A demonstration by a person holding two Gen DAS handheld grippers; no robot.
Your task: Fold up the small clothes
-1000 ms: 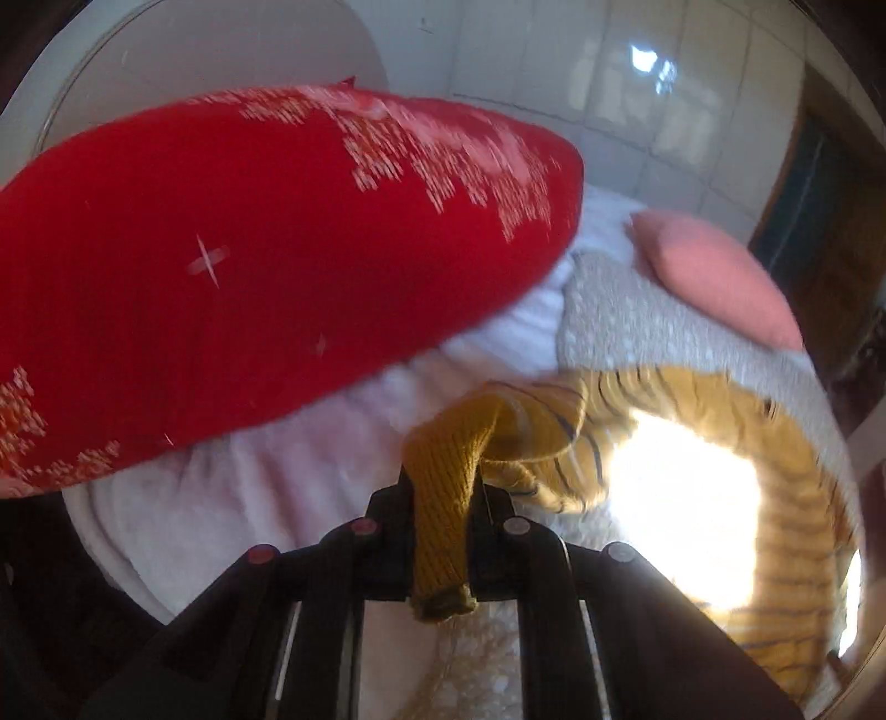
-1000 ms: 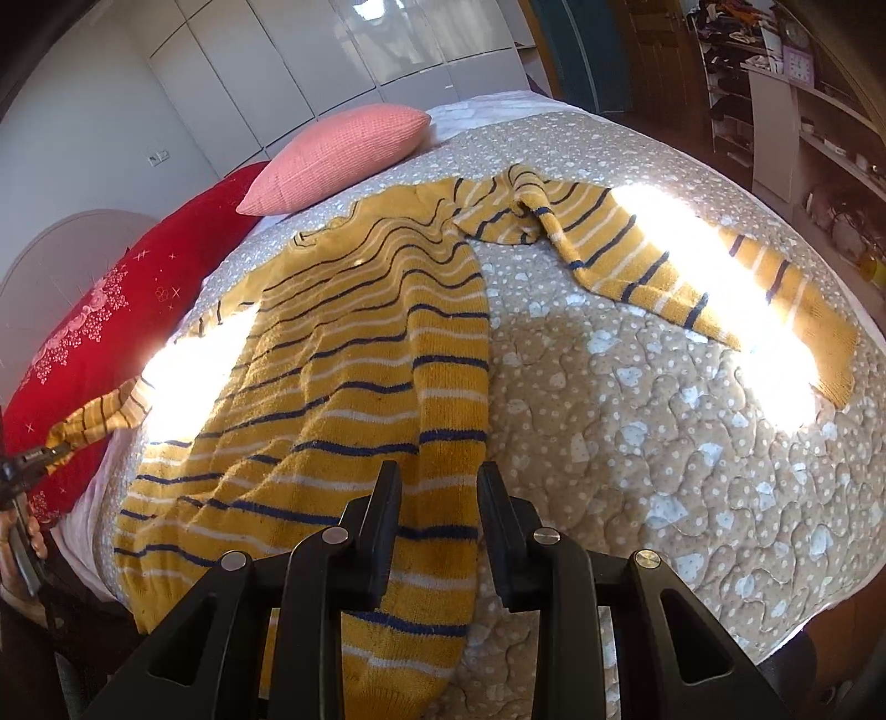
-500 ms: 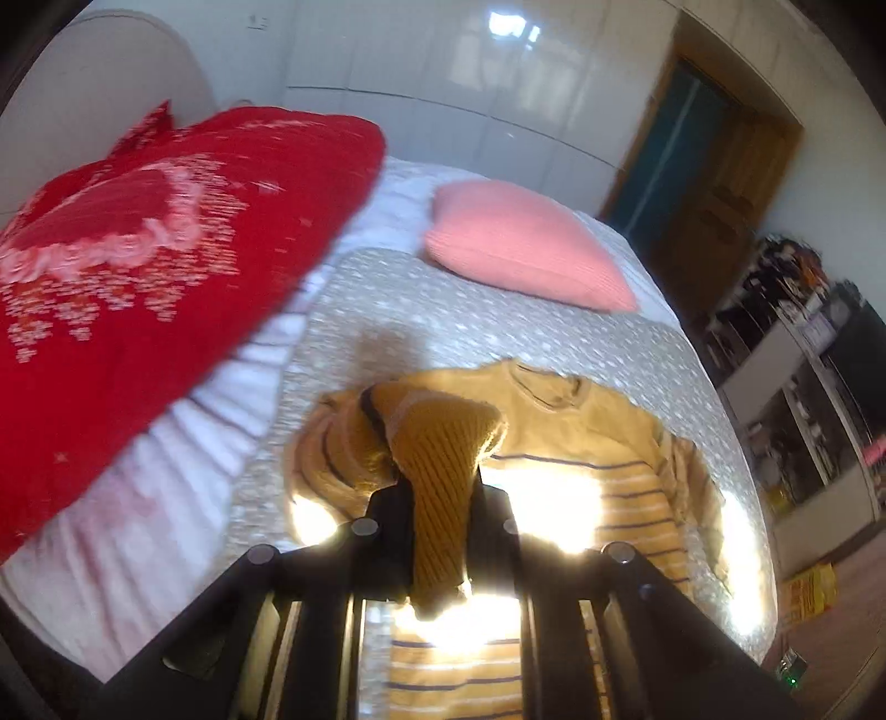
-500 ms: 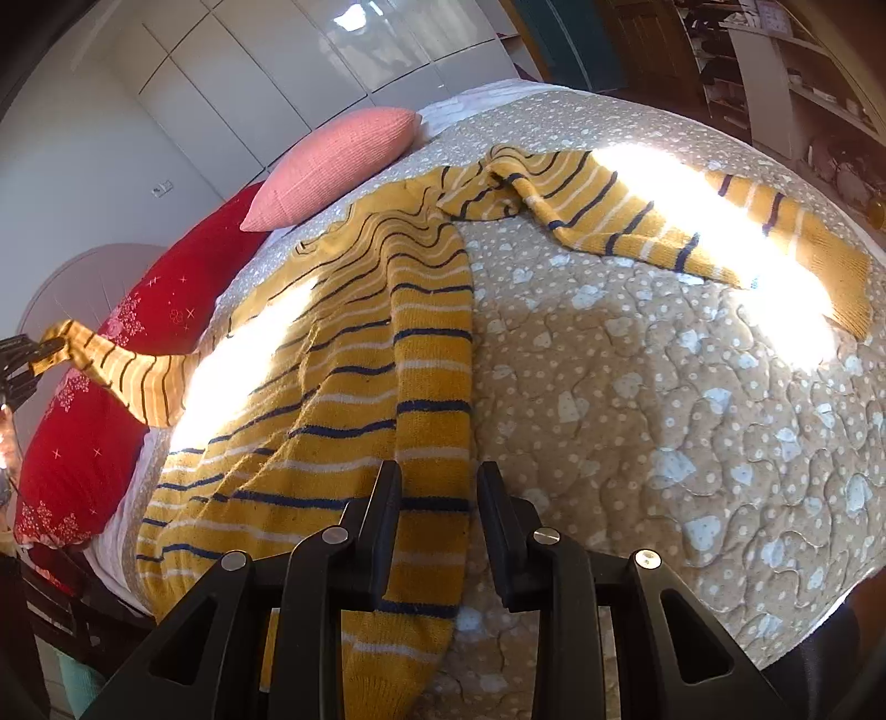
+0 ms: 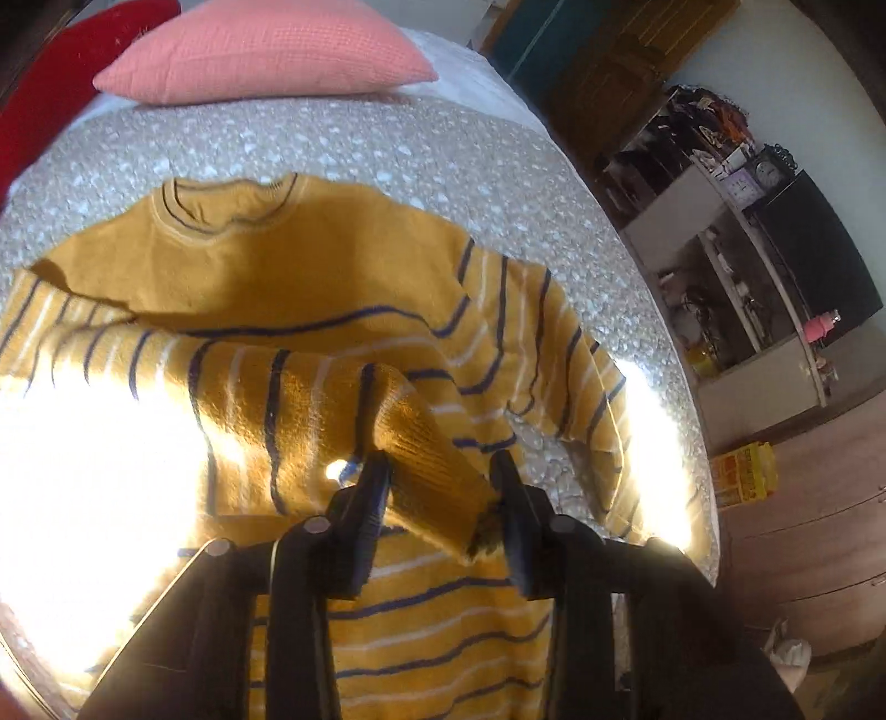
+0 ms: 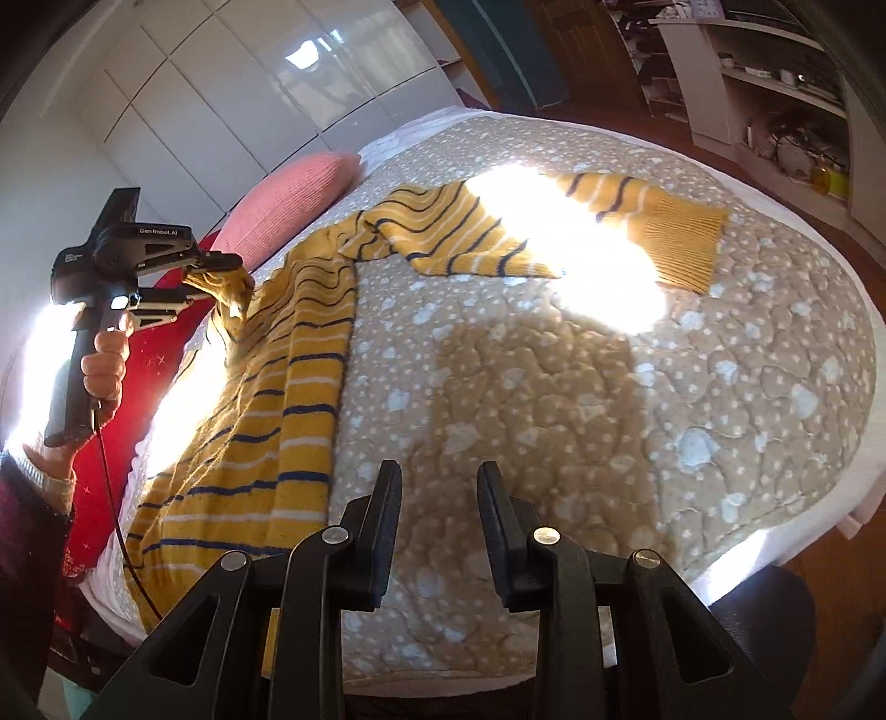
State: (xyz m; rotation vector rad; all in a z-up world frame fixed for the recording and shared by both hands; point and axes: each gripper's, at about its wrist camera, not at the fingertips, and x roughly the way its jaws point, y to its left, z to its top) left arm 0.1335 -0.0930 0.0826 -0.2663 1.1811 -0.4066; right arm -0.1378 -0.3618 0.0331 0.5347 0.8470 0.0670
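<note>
Across the middle of the left wrist view, we see one mustard sweater [image 5: 310, 277] with navy and white stripes lying on the dotted beige bedspread [image 5: 387, 144], its neckline toward the top of the frame and its hem running off the bottom edge, so its long axis goes top to bottom. Our left claw [image 5: 440, 487] stands with its jaws parted around the ribbed cuff [image 5: 437, 471] of one sleeve, which is drawn across the chest from the left; the cuff touches the right jaw, and we cannot tell whether it is truly pinched. In the right wrist view, that same left claw [image 6: 213, 279] sits at the left edge, lifted above the sweater [image 6: 299, 376] with cuff cloth between its jaws. The second sleeve [image 6: 554, 232] stretches toward the upper right, its cuff end flat on the bedspread [image 6: 609, 415]. Our right claw [image 6: 437, 498] hovers released over bare quilt at the bottom centre, holding nothing. We count two cushions: one pink pillow [image 5: 266, 50] at the top and one red pillow [image 5: 61, 72] at the upper left.
</note>
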